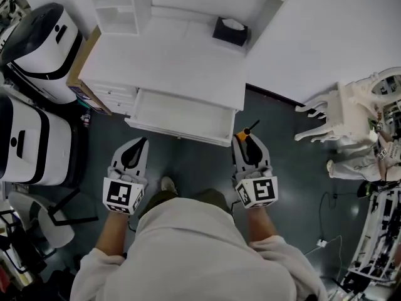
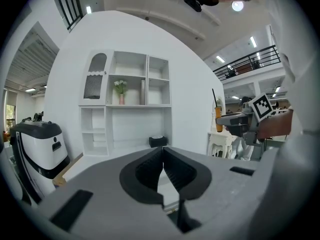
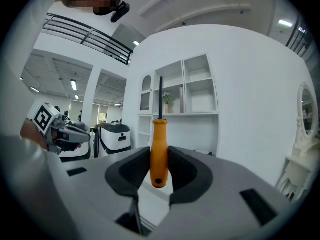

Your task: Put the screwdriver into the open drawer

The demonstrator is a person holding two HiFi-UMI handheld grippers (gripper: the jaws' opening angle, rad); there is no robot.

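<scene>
Both tongs sit in front of me at about the same height, side by side above the dark floor (image 1: 188, 162), pointing toward the white desk (image 1: 169, 74). On my left gripper (image 1: 139, 144) the two jaws are pressed together at their tips, with nothing caught between the dark ribbed pads. My right gripper (image 1: 248, 142) is clamped on the screwdriver (image 3: 159, 139): the pads squeeze the lower part of the orange handle from both sides, so the handle stands upright with its rounded butt end hanging just below the pads and the thin black shaft rising straight up. From the head camera I see that orange handle and black shaft poking out past the right jaw tips, close to the right front corner of the open drawer (image 1: 178, 132) but not over it. That drawer is pulled out from under the desk top, and I can see its pale white bottom. A small black box (image 1: 230, 31) sits far back on the desk by the wall. Two white-and-black machines (image 1: 41, 42) stand off to my left, and a white ornate chair (image 1: 351, 111) stands well away to my right.
</scene>
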